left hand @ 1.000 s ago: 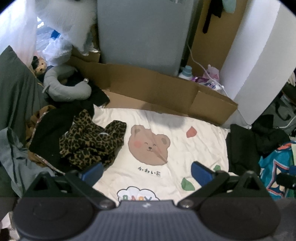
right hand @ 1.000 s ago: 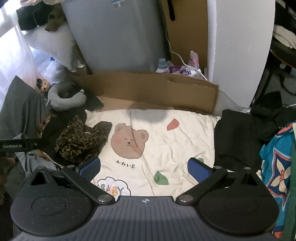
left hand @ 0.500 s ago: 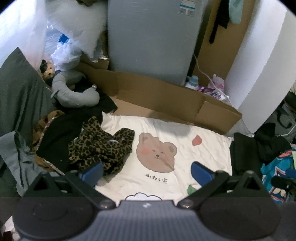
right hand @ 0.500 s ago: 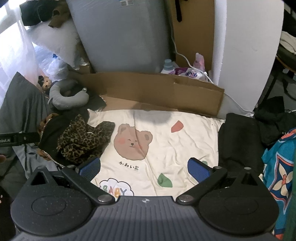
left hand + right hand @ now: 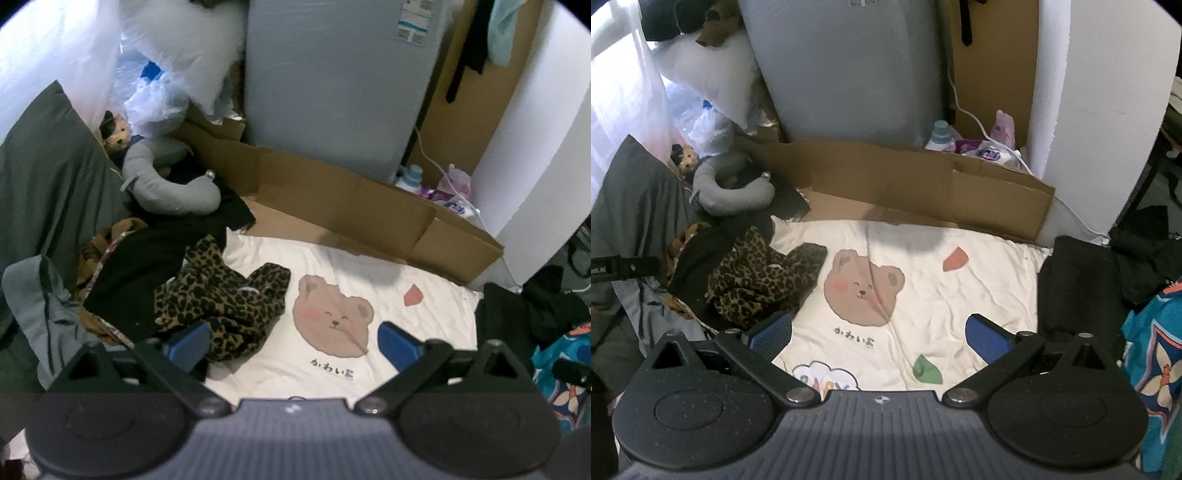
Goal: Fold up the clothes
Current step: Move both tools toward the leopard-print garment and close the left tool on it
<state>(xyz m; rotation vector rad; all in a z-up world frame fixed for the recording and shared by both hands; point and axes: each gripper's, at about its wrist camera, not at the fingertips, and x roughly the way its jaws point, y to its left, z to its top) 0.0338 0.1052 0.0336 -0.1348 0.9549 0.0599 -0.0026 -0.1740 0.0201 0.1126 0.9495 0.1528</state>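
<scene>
Both tools are wide open and hold nothing; the crumpled leopard-print garment lies just ahead-left of the left tool, farther from the right tool.

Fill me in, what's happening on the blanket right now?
Nothing is picked up yet. A person holds the left hand-held gripper and right hand-held gripper open over the bear blanket, both empty. A crumpled leopard garment lies unfolded at the blanket's left edge, on a pile of dark clothes; the left hand-held gripper's left finger is nearest it. A black garment lies at the right edge. Folding has not started.
</scene>
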